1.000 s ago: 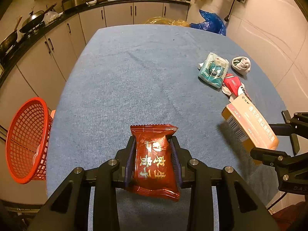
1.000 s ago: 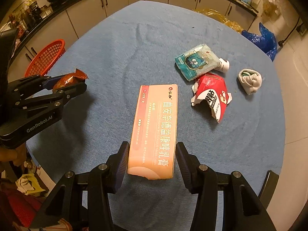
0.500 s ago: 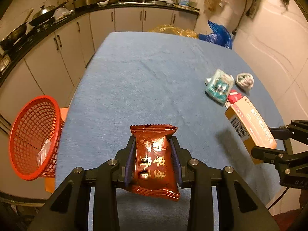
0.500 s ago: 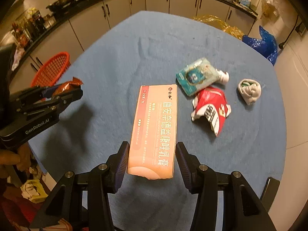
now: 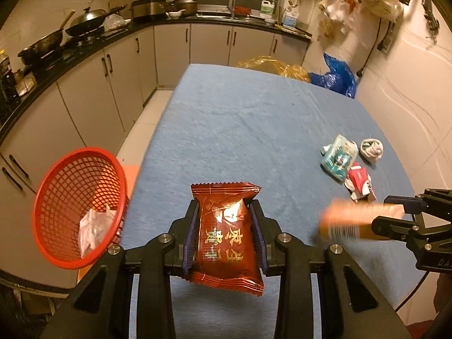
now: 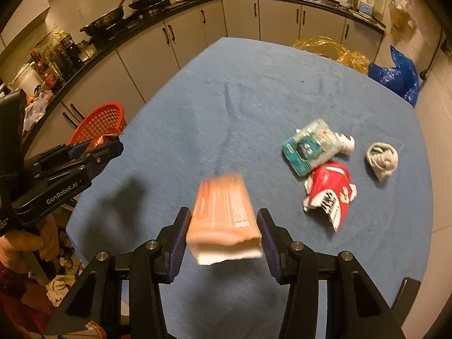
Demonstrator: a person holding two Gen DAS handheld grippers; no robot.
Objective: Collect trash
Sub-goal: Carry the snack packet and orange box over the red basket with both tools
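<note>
A dark red snack packet [image 5: 226, 234] stands upright between the pads of my left gripper [image 5: 225, 203], which is shut on it above the near edge of the blue table [image 5: 240, 130]. An orange box [image 6: 220, 197], blurred and tipped forward, lies between the pads of my right gripper [image 6: 223, 212]; its jaws are closing on it. In the left wrist view the same box [image 5: 353, 220] shows edge-on at the right. The red mesh basket [image 5: 56, 243] hangs off the table's left side, left of the packet.
A crumpled white paper [image 5: 93, 226] lies in the basket. On the table's right stay a teal packet [image 6: 310, 147], a crushed red carton [image 6: 330, 192] and a white wad [image 6: 382, 159]. Kitchen cabinets [image 5: 113, 90] run along the left and back. A hand [image 6: 42, 243] holds the left gripper [image 6: 107, 147].
Both grippers have risen above the table with their loads. The orange box has tipped forward and blurred in the right jaws. The basket now shows larger in the left wrist view.
</note>
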